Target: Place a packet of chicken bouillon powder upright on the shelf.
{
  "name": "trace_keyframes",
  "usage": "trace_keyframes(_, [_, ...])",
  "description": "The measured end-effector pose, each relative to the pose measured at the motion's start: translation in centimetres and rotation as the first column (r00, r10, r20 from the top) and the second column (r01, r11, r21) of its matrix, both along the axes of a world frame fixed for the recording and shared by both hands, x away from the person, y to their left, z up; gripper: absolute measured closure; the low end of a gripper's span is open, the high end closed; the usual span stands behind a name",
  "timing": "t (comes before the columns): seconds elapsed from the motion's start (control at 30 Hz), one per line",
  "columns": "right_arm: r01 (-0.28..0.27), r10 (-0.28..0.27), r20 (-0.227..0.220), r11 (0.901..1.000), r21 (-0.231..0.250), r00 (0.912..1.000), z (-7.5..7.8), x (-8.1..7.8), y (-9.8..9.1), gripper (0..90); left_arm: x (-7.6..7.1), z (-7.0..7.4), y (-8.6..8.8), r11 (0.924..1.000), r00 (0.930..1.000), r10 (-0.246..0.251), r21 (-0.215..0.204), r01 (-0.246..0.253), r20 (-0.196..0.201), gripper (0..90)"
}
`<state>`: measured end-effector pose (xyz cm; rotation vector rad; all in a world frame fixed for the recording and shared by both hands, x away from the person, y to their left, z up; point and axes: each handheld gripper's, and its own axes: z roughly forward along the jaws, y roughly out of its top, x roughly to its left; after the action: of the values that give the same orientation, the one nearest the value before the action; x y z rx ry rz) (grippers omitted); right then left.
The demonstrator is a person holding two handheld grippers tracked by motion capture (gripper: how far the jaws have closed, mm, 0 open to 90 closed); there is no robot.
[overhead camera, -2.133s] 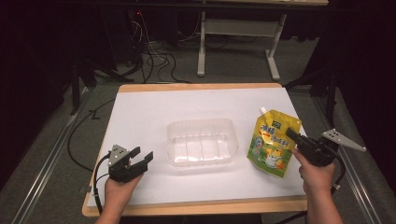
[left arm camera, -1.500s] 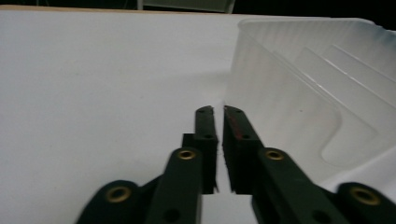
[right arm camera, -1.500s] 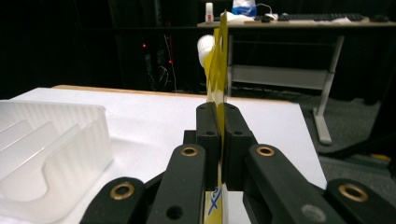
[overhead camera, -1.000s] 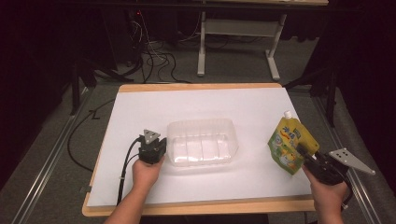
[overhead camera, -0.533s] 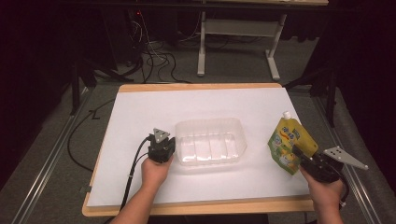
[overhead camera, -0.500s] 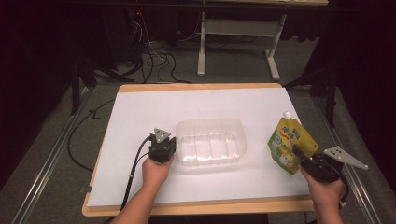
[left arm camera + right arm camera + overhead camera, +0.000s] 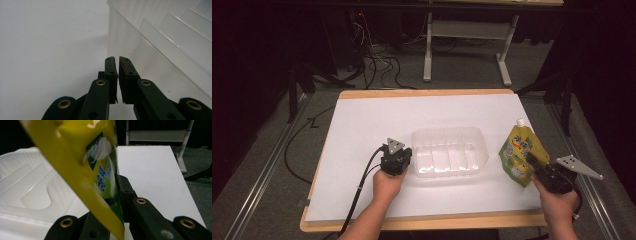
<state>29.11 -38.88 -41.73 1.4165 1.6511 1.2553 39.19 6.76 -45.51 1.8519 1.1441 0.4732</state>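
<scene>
A clear plastic tray [image 7: 481, 150] lies in the middle of the white table sheet. My left gripper [image 7: 399, 153] is at its left end. In the left gripper view its jaws [image 7: 117, 59] have just been opening to a thin slit with nothing between them, and the tray wall [image 7: 162, 50] runs along their right. A yellow spouted drink pouch [image 7: 516, 151] stands tilted, right of the tray. My right gripper [image 7: 532, 160] has just been closing on its lower edge. In the right gripper view the pouch [image 7: 82, 165] covers one jaw of that gripper [image 7: 112, 187], and the tray [image 7: 32, 190] lies behind.
The white sheet [image 7: 362, 130] covers a wooden tabletop whose front edge [image 7: 427, 222] is near my forearms. Black cable [image 7: 362, 185] trails from the left gripper off the table's front. Dark floor, cables and a desk frame [image 7: 462, 30] lie beyond the table.
The left gripper came from the front left to the tray's left end, and the tray slid a little to the right. The pouch went from lying flat to standing in the right gripper.
</scene>
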Motion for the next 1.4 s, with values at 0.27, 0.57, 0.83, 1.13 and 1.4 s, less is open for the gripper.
trace_keyframes(0.27, [0.016, -0.017, 0.04, 0.9997, 0.019, 0.9991, 0.9, -0.6, 0.0, 90.0, -2.7, 0.5, 4.5, 0.9988, 0.9972, -0.048, 0.012, 0.048, 0.058, 75.9])
trace_keyframes(0.57, [0.054, -0.058, 0.142, 0.9979, 0.035, 0.9882, 4.8, -1.8, 1.2, 90.0, -2.9, 0.6, 3.2, 0.9976, 0.992, -0.068, 0.014, 0.067, 0.106, 90.0])
trace_keyframes(0.83, [0.038, -0.044, 0.17, 0.9985, 0.039, 0.9844, 7.0, -1.6, 2.4, 90.0, -2.8, 0.2, 1.6, 0.9944, 0.9893, -0.1, 0.047, 0.095, 0.107, 90.0])
trace_keyframes(1.13, [-0.006, -0.006, 0.201, 0.9981, 0.061, 0.9797, 9.2, -1.1, 4.1, 90.0, -2.8, 0.3, 2.2, 0.9963, 0.9913, -0.081, 0.037, 0.077, 0.104, 90.0])
trace_keyframes(1.4, [-0.057, 0.04, 0.217, 0.9959, 0.07, 0.9754, 9.8, -0.2, 6.7, 90.0, -3.0, 0.3, 2.2, 0.9954, 0.9894, -0.095, 0.022, 0.093, 0.11, 90.0])
